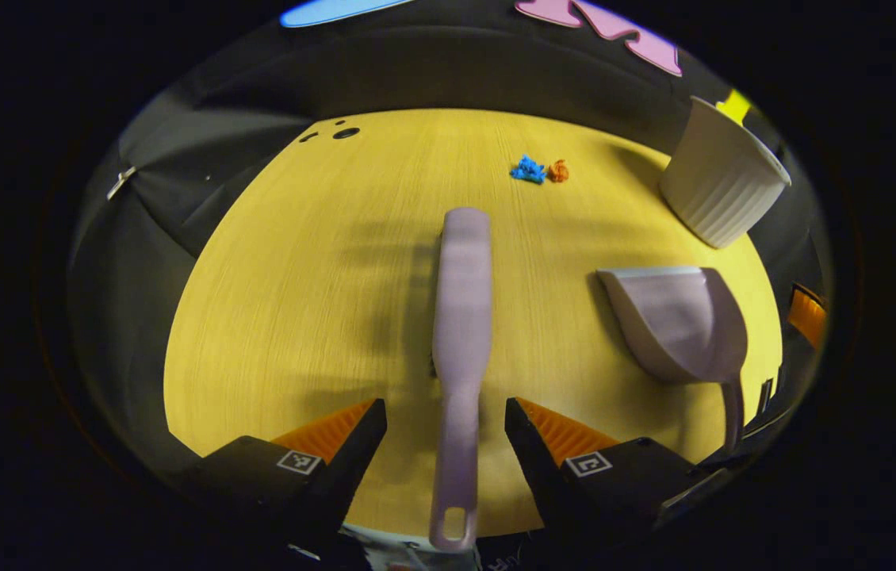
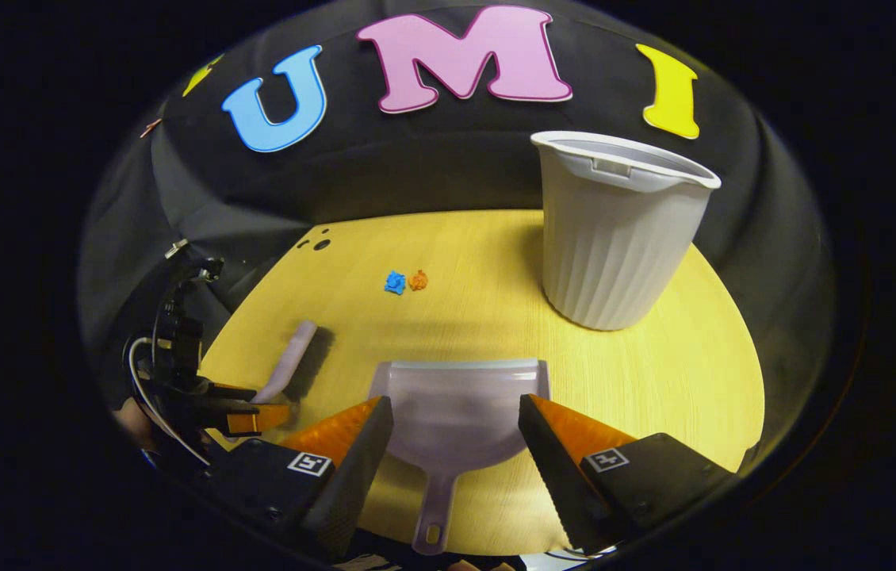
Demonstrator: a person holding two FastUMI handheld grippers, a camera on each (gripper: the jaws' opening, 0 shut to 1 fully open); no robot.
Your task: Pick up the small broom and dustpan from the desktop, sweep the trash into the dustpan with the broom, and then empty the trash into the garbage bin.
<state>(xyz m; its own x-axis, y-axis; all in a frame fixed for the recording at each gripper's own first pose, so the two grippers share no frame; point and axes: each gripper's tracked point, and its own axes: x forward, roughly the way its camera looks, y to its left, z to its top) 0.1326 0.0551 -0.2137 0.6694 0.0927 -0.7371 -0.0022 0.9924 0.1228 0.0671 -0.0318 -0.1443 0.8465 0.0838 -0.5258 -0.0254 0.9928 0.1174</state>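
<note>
Nearest the lens in the left gripper view, the left gripper (image 1: 446, 416) stood spread wide over the near edge of the yellow wood-grain tabletop (image 1: 281, 301), its fingers on either side of the handle of the pale lilac plastic hand broom (image 1: 461, 317) without touching it. The broom lay flat on the table, pointing away from the camera, its hanging-hole end closest to the gripper and its brush head farther out. In the right gripper view, the right gripper (image 2: 456, 424) was likewise spread apart and grasped nothing; the pale lilac plastic dustpan (image 2: 460, 416) lay flat between and beyond its fingers, its thin handle running back toward the camera and its wide open lip facing away. The broom lay to the left of the dustpan, well apart from it. Past both tools, toward the middle of the table, sat the trash: a crumpled blue scrap of paper (image 1: 528, 170) and a crumpled orange scrap of paper (image 1: 558, 170), just beside each other and well clear of the broom head and of the dustpan's lip. The white ribbed plastic garbage bin (image 2: 614, 238) stood upright on the table beyond the dustpan, to the right of the scraps. Its inside could not be seen from here, so whether it held anything could not be told. The dustpan's scoop held nothing.
</note>
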